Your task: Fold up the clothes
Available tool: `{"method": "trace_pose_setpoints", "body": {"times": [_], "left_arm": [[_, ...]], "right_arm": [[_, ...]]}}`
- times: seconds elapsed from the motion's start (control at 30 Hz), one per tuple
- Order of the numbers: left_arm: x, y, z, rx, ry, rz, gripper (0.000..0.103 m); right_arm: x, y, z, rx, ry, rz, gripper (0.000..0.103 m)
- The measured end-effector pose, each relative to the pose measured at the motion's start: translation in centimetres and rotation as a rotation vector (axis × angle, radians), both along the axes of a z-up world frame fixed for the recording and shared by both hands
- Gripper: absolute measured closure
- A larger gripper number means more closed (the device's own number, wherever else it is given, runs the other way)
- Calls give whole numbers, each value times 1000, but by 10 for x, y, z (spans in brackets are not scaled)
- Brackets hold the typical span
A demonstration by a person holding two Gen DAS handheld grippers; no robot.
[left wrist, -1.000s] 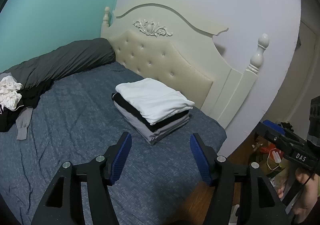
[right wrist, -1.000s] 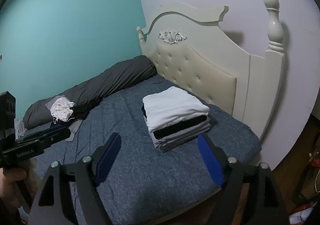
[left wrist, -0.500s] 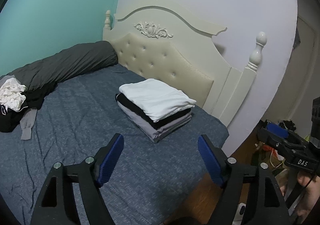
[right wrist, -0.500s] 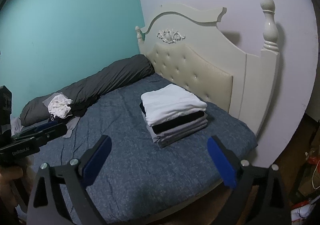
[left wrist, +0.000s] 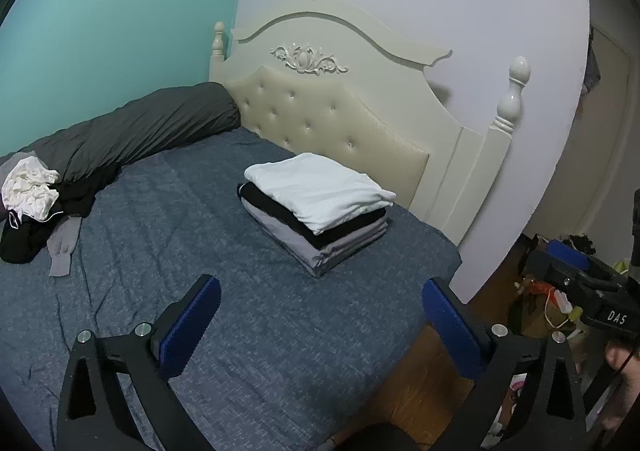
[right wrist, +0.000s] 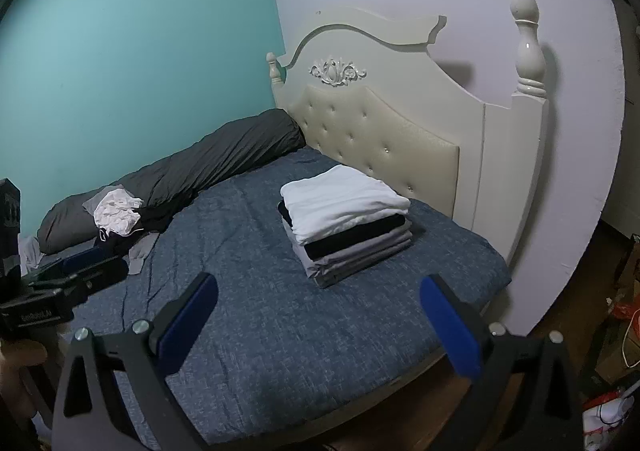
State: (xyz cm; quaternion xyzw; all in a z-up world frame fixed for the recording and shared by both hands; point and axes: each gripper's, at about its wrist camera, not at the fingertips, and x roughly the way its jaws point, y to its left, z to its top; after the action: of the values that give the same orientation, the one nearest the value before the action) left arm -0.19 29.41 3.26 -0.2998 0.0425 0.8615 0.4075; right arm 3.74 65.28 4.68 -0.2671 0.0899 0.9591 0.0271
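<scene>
Both tools hang above the near edge of the bed [left wrist: 248,331], and both are empty. Left tool [left wrist: 320,315] first: its jaws are opening, blue pads [left wrist: 188,331] spread far apart, nothing but blue-grey bedspread showing between them. Right tool [right wrist: 318,315], same story: jaws opening, blue pads [right wrist: 186,327] wide, nothing between them, nothing gripped.

Ahead of them sits the folded stack [left wrist: 318,207], squarely on the bedspread near the cream tufted headboard [left wrist: 336,123]. White garment [right wrist: 344,207] on top, a black layer beneath it, grey layers at the bottom, edges fairly even. Neither tool touches the stack; it lies well apart from the fingertips in both views.

Over on the far side of the bed, a long dark grey rolled duvet [left wrist: 132,135] runs along the teal wall. At its near end lies the unfolded pile [left wrist: 34,207]: a crumpled white piece [right wrist: 116,211], something black under it, and a grey sleeve [left wrist: 64,247] trailing onto the bedspread.

In the left wrist view, the right tool's body pokes in at the right edge, with a bit of a hand [left wrist: 622,367] under it. In the right wrist view, the left tool shows low on the left.
</scene>
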Motion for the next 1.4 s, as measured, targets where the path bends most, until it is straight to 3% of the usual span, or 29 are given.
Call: {"method": "trace_pose_setpoints", "body": {"times": [0.7,1.4], "left_arm": [[14,-16,-13,-1,5,0,0],[26,-23,-8,7,25,12,0]], "right_arm": [[20,-17,-14,6,-23,13,1],[24,-14,-16,13,-19,-10,1]]}}
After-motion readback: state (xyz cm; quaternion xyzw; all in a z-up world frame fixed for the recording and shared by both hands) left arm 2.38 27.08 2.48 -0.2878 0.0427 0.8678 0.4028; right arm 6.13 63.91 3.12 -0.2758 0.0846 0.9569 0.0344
